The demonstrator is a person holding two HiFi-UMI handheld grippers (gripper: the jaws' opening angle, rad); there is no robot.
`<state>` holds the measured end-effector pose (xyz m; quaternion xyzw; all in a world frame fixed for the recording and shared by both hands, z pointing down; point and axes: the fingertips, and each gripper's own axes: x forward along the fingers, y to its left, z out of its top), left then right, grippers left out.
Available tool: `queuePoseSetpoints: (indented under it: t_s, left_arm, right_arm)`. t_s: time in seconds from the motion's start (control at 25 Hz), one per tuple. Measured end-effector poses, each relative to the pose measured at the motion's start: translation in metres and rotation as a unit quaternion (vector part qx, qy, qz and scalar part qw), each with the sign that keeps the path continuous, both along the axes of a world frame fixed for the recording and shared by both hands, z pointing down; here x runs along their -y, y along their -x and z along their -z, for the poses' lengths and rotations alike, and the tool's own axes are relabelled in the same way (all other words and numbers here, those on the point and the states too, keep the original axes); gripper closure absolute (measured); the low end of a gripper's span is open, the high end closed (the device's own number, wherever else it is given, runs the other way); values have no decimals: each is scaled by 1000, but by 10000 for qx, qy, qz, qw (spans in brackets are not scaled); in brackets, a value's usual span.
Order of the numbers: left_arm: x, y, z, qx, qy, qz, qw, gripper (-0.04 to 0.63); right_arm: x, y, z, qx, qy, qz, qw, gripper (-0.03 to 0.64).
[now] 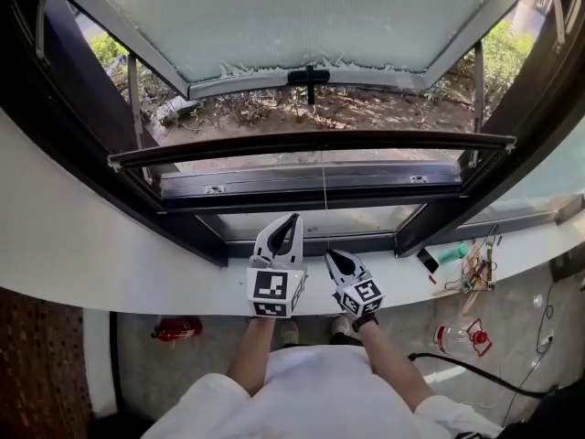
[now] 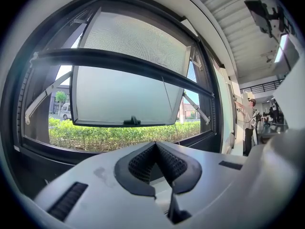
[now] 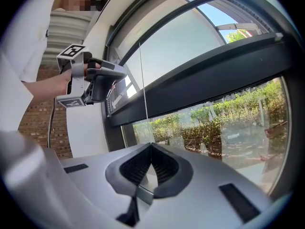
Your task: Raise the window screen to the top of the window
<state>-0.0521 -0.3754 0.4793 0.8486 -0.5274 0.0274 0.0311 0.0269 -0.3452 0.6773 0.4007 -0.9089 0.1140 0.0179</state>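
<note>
The window screen's dark bottom bar (image 1: 311, 142) crosses the open window, and a thin pull cord (image 1: 324, 183) hangs from its middle down to the lower frame. Bar (image 2: 119, 61) and cord (image 2: 167, 95) also show in the left gripper view, ahead of and above my jaws. My left gripper (image 1: 291, 219) is over the white sill (image 1: 110, 254), pointing at the lower frame, shut on nothing. My right gripper (image 1: 331, 259) is beside it, lower and to the right, also shut and empty. In the right gripper view the bar (image 3: 209, 78), the cord (image 3: 143, 80) and the left gripper (image 3: 119, 75) are visible.
The outward-tilted frosted sash (image 1: 292, 26) with its black handle (image 1: 309, 77) stands beyond the bar. A phone (image 1: 427, 260) and a wooden object (image 1: 475, 273) lie on the sill at right. A red extinguisher (image 1: 178, 327) lies on the floor. A person (image 2: 249, 118) stands far right along the wall.
</note>
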Motion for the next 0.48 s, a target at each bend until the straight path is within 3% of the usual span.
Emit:
queuePoseSetpoints:
  t_s: [0.48]
  left_arm:
    - [1,2,0,10,-14,35,10000,594]
  right_arm:
    - [5,-1,11,-31,-102,-35,9999,614]
